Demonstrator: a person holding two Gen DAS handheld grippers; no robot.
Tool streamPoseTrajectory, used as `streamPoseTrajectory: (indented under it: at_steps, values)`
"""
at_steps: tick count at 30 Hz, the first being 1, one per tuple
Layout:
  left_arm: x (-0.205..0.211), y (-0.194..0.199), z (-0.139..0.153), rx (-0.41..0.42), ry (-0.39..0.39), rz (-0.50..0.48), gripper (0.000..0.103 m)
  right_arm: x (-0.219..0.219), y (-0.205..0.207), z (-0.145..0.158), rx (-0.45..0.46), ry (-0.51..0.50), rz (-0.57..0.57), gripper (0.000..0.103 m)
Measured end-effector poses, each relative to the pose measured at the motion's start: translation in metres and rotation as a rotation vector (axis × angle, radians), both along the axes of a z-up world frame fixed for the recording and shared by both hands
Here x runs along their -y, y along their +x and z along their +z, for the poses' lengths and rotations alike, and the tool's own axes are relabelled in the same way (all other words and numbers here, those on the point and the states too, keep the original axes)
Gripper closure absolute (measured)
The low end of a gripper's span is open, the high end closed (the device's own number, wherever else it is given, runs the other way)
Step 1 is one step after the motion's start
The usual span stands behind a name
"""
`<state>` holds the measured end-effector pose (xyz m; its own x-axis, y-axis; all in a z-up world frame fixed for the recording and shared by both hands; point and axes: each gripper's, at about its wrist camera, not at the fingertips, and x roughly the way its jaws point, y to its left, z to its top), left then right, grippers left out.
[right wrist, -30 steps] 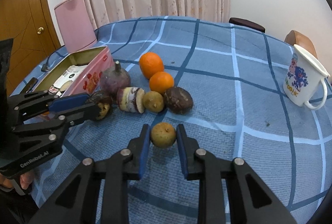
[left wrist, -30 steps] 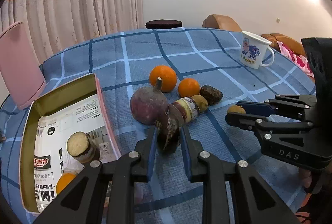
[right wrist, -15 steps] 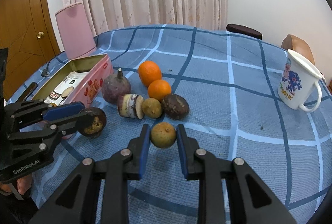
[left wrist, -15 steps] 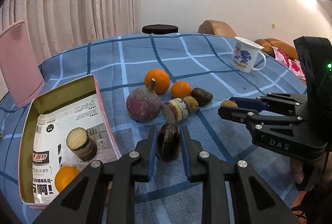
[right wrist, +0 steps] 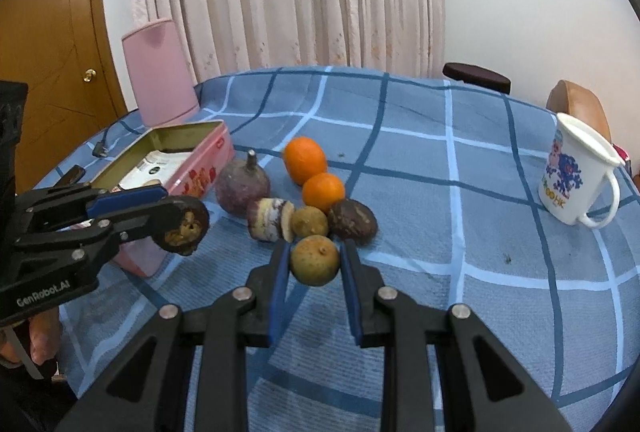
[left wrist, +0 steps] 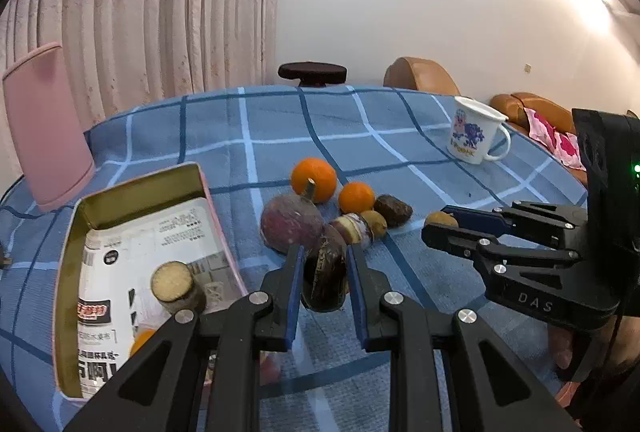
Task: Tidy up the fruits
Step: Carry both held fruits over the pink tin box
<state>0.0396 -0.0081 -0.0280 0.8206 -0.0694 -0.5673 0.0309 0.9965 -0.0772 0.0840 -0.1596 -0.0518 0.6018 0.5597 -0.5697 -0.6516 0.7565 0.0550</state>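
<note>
The left claw is closed on a dark halved fruit, held just above the counter beside the pink tin. The right claw is clamped on a yellow-brown round fruit, close over the cloth in front of the pile. In that pile, touching one another, lie two oranges, a purple fruit with a stem, a cut piece and a brown fruit. A mug stands well apart.
</note>
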Motion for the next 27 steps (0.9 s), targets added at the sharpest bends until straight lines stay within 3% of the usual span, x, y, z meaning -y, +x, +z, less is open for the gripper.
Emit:
streamPoseTrajectory:
  at_steps: [12, 27]
  values:
    - [-0.021, -0.015, 0.023, 0.093, -0.001, 0.055, 0.08, -0.014, -0.01, 0.038, 0.099, 0.122, 0.036, 0.075]
    - [-0.065, -0.025, 0.025, 0.117, -0.007, 0.167, 0.08, -0.069, -0.02, 0.061, 0.153, 0.114, 0.143, 0.075]
